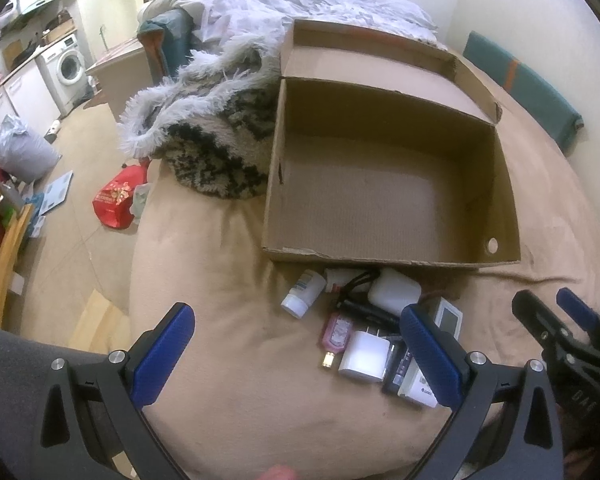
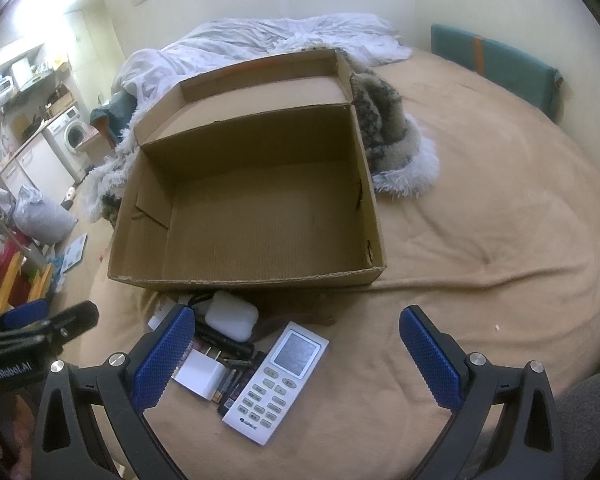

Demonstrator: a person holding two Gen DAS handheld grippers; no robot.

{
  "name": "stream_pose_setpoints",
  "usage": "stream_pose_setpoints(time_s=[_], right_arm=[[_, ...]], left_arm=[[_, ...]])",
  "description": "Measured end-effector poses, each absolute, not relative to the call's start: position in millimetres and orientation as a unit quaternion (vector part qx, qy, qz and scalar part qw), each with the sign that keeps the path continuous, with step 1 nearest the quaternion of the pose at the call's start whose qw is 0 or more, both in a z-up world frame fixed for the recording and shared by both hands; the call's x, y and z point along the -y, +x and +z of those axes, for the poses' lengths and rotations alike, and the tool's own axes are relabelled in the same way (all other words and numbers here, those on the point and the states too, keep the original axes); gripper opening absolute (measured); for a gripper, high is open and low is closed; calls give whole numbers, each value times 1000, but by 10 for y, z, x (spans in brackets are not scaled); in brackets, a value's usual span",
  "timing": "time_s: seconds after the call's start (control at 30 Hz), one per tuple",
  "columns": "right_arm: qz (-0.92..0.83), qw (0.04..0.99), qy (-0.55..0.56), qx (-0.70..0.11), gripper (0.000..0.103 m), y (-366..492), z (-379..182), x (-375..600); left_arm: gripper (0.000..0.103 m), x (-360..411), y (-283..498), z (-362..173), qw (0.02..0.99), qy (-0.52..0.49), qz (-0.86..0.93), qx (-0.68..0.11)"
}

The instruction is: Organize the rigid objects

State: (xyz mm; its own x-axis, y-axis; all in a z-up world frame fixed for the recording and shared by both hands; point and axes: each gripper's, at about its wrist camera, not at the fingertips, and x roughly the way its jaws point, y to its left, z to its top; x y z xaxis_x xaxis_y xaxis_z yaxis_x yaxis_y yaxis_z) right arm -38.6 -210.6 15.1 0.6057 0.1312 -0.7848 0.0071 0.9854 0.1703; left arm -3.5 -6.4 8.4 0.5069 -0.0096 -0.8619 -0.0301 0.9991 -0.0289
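Cardboard box (image 1: 384, 196), brown, open-topped and with nothing showing inside, is sitting on a tan bedcover (image 1: 220, 320) in the left wrist view, its lid flap standing behind it. Small rigid items are lying in a cluster just in front of its near wall: a white pill bottle (image 1: 303, 293) on its side, a white rounded case (image 1: 394, 290), a pink flat bottle with a gold cap (image 1: 336, 334), a white plug adapter (image 1: 364, 356) and a black corded item among them, hard to identify. The left gripper (image 1: 298, 356) is hovering over the bedcover with its blue-padded fingers spread wide, holding nothing; its right finger is covering part of a white remote control (image 1: 448, 322). A shaggy grey-and-black throw (image 1: 204, 136) is lying against the box's left side. The right gripper is partly showing at the right edge, cut off.

From the right wrist view, the right gripper (image 2: 296, 358) is also spread wide and empty, poised above the same remote control (image 2: 278, 380), which is lying face up with its screen toward the box (image 2: 252, 196). The gripper's left finger is hiding part of the adapter (image 2: 200, 372) and the dark items beside it, which are too blurred to name. The rounded case (image 2: 232, 316) is lying near the box wall.
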Motion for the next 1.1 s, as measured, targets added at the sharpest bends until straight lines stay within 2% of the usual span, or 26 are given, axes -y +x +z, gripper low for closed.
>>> stream_pose_setpoints(time_s=[1.1], right_arm=[[39,888,101,-447,103,-389,167,2173]], left_arm=[[102,-21,-31,106,862,-18,24,-506]])
